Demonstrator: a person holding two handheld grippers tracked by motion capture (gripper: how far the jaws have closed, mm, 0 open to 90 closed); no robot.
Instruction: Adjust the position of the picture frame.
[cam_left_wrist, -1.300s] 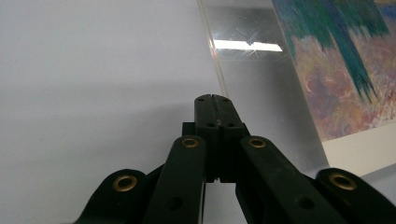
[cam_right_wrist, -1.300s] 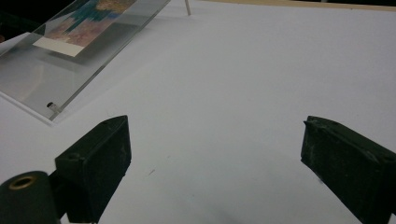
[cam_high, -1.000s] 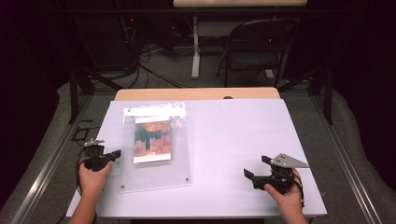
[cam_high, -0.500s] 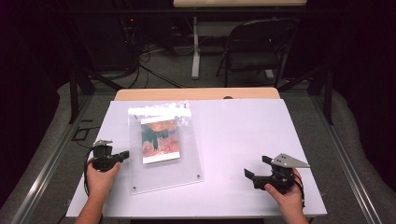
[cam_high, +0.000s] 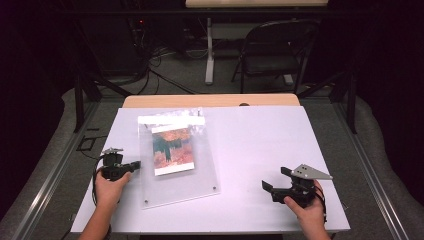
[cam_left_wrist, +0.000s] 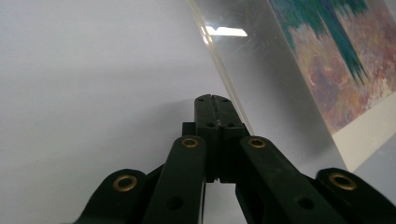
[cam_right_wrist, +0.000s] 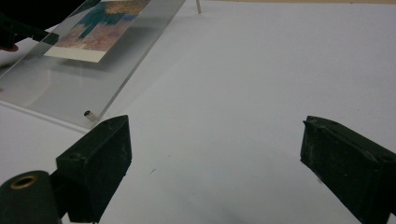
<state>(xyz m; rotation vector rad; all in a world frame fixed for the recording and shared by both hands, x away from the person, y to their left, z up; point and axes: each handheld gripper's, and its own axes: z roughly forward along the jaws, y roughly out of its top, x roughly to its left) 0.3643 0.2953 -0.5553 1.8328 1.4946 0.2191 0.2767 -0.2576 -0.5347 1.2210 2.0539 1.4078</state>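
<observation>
While a clear frame (cam_high: 177, 165) holding a picture (cam_high: 172, 150) is lying on the white bench (cam_high: 270, 145), the left gripper (cam_high: 134, 165), jaws pressed together, is nudging the frame's left edge, apparently to push or lift it. The right gripper (cam_high: 272, 180), jaws wide apart, is waiting well off to the right. Next, the frame's edge likely needs a firm grip.

Clear glossy acrylic frame (cam_high: 176, 165), matt white table (cam_high: 280, 145)
</observation>
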